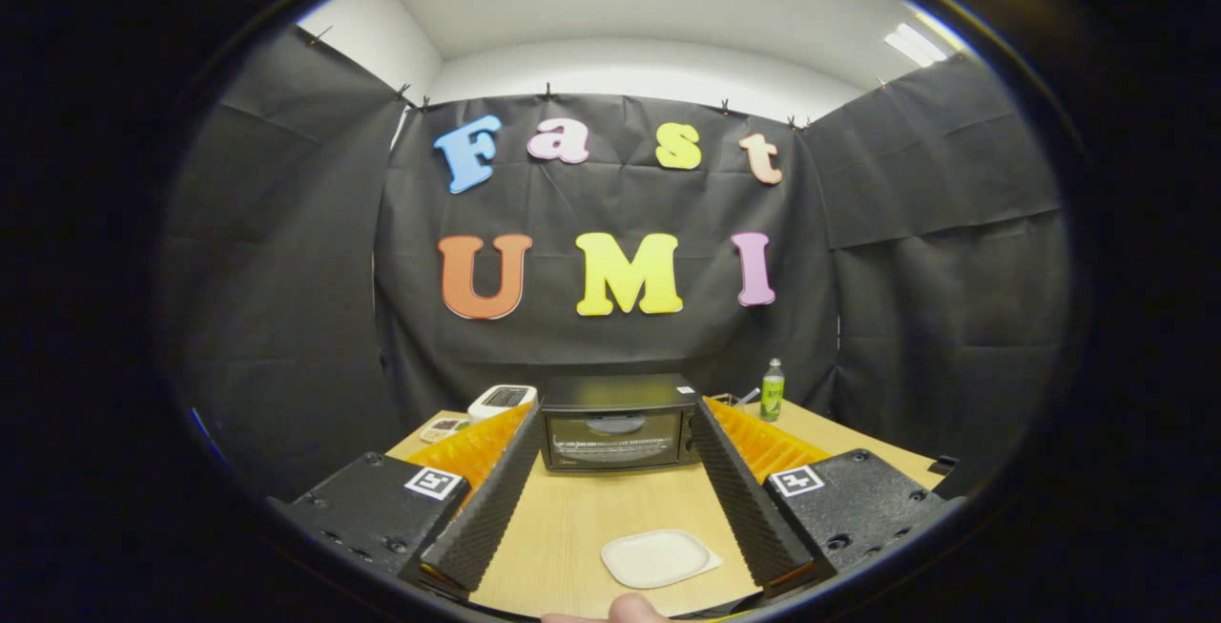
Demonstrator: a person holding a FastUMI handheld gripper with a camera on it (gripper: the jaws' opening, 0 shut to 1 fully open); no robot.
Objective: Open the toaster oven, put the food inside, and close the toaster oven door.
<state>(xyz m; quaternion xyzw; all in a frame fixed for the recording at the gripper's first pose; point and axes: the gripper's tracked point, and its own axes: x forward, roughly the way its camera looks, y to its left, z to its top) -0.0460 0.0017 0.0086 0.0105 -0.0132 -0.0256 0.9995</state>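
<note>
Tongs (615, 413): spread wide, nothing held. Toaster oven (618, 423): door shut, faced toward the tongs, long axis left-right, far on desk (572, 528). White plate (656, 558): near, between fingers.

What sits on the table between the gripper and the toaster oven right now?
In the gripper view, the open gripper faces the closed toaster oven. Between its fingers, nearer than the oven, lies a white plate; beyond it, bare wooden table.
</note>
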